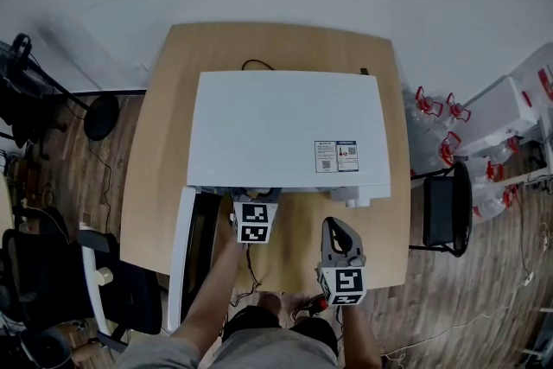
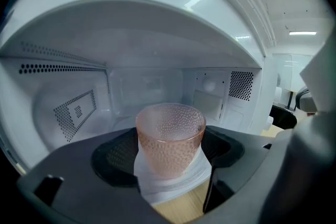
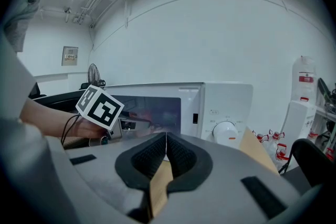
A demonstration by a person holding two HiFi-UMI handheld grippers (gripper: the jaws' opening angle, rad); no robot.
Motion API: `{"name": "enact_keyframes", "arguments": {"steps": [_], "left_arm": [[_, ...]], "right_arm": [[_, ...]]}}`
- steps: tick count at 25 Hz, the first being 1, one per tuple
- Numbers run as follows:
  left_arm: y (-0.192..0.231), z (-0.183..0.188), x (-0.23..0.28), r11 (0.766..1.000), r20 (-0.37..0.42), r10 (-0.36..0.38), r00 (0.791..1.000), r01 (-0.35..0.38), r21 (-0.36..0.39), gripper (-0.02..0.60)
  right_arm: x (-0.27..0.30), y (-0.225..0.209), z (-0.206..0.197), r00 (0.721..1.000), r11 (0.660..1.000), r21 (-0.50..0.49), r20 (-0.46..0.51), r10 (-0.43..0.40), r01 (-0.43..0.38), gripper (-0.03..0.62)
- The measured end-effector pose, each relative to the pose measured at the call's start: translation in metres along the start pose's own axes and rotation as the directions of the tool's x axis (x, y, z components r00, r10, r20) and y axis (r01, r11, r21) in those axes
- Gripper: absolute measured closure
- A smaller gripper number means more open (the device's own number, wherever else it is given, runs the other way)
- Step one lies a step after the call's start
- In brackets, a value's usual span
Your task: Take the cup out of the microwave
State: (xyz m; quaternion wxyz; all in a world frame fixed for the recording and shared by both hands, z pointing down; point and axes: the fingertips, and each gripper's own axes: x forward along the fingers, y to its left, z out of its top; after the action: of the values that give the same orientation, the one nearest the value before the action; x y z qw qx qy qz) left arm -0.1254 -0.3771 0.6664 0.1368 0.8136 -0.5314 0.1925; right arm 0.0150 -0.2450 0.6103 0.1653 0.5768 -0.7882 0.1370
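A white microwave (image 1: 285, 130) stands on a wooden table (image 1: 160, 168), its door (image 1: 183, 255) swung open to the left. A pink dimpled glass cup (image 2: 170, 139) is upright at the mouth of the oven cavity, over the front sill. My left gripper (image 2: 170, 162) is shut on the cup, one dark pad on each side. In the head view the left gripper (image 1: 255, 196) reaches under the microwave's front edge, and the cup is hidden there. My right gripper (image 1: 337, 229) hangs shut and empty over the table's front, right of the opening; its pads (image 3: 178, 157) meet.
The microwave's control panel with a dial (image 3: 226, 131) is to the right of the opening. A black chair (image 1: 448, 207) and water bottles (image 1: 432, 112) stand right of the table. Another chair (image 1: 121, 289) is by the open door at the left.
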Motion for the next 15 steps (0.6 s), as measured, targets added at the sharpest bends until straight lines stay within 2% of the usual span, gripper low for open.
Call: {"name": "enact_keyframes", "arguments": {"steps": [9,15], "left_arm": [[-0.0012,-0.0004,-0.0011,1.000,0.003,-0.009,1.000,0.009,0.008,0.199],[0.0008,0.0054,-0.0073,1.000,0.018,0.016,1.000,-0.016,0.000,0.202]], "right_arm": [[-0.0015,0.0001,-0.0022,1.000,1.000,0.004,0.000,0.003,-0.003,0.576],[-0.0049,-0.0005,-0.0007,1.000,1.000,0.002,0.007,0.007,-0.007,0.576]]}}
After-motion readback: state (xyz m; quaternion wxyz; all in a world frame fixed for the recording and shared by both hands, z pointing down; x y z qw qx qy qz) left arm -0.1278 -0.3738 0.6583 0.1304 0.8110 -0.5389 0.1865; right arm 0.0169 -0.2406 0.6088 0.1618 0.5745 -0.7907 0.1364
